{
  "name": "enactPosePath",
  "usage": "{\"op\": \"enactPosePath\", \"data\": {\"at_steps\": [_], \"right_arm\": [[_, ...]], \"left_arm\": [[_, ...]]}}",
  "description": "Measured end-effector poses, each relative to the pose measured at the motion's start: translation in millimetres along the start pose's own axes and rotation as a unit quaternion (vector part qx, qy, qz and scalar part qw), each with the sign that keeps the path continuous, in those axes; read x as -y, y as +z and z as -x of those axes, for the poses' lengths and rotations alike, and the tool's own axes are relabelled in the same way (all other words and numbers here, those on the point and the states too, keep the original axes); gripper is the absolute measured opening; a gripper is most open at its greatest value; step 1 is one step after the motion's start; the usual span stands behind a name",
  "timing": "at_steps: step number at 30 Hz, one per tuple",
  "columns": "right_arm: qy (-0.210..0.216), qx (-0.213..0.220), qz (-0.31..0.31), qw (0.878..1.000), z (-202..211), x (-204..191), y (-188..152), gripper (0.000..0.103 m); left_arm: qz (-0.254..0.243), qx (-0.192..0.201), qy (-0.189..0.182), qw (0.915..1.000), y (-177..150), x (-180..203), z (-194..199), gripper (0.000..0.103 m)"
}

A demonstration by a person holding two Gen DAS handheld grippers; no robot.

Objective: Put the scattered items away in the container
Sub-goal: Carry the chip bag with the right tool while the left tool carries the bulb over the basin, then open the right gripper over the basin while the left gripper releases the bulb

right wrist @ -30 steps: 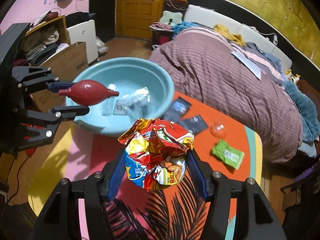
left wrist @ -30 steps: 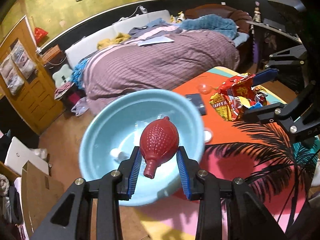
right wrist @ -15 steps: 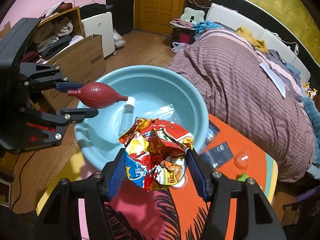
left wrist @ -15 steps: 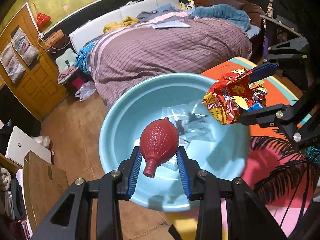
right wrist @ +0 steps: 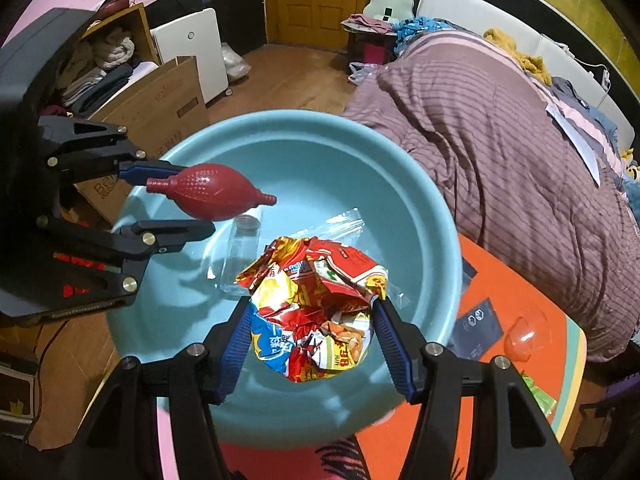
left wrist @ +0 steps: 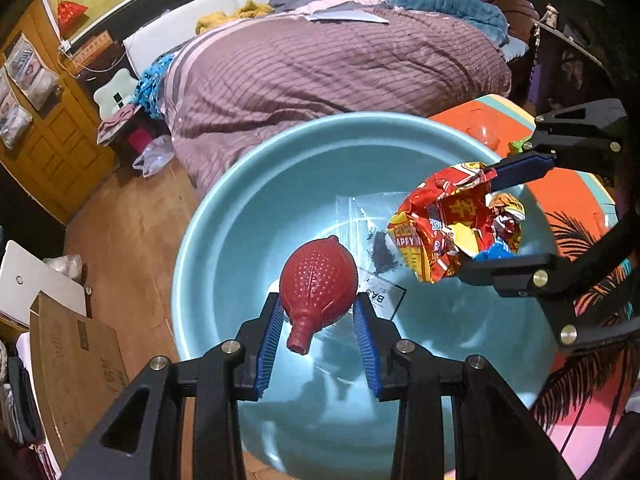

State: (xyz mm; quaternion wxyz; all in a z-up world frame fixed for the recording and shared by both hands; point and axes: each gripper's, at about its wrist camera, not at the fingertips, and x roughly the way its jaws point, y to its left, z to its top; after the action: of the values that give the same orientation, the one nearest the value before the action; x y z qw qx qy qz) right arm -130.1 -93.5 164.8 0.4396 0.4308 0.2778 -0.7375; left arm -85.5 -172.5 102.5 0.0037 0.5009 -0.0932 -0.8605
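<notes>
A light blue basin point(left wrist: 248, 216) point(right wrist: 416, 184) stands on the colourful table. My left gripper point(left wrist: 318, 314) point(right wrist: 192, 200) is shut on a red rubber bulb point(left wrist: 318, 284) point(right wrist: 212, 196) and holds it above the basin's inside. My right gripper point(right wrist: 310, 320) point(left wrist: 476, 216) is shut on a crumpled red and yellow snack bag point(right wrist: 316, 308) point(left wrist: 448, 224), also held over the basin. Inside the basin lie a clear zip bag point(left wrist: 360, 216) point(right wrist: 340, 222) and a small clear jar point(right wrist: 240, 256).
On the orange table point(right wrist: 520, 288) to the right lie dark sachets point(right wrist: 478, 322), a clear pink cup point(right wrist: 526, 338) and a green packet point(right wrist: 540, 394). A bed with a purple striped cover point(left wrist: 320, 64) is behind. A cardboard box point(right wrist: 160, 100) stands on the floor at left.
Both grippers moved with their loads from beside the basin to over its inside. The basin now fills the centre of both views.
</notes>
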Motion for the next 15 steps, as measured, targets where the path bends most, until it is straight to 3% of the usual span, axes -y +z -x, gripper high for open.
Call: {"op": "enactPosePath", "data": {"at_steps": [15], "right_arm": [[0.002, -0.016, -0.001, 1.000, -27.4, -1.4, -2.6, 0.067]], "left_arm": [[0.020, -0.029, -0.004, 0.9994, -7.2, -11.9, -24.3, 0.040]]}}
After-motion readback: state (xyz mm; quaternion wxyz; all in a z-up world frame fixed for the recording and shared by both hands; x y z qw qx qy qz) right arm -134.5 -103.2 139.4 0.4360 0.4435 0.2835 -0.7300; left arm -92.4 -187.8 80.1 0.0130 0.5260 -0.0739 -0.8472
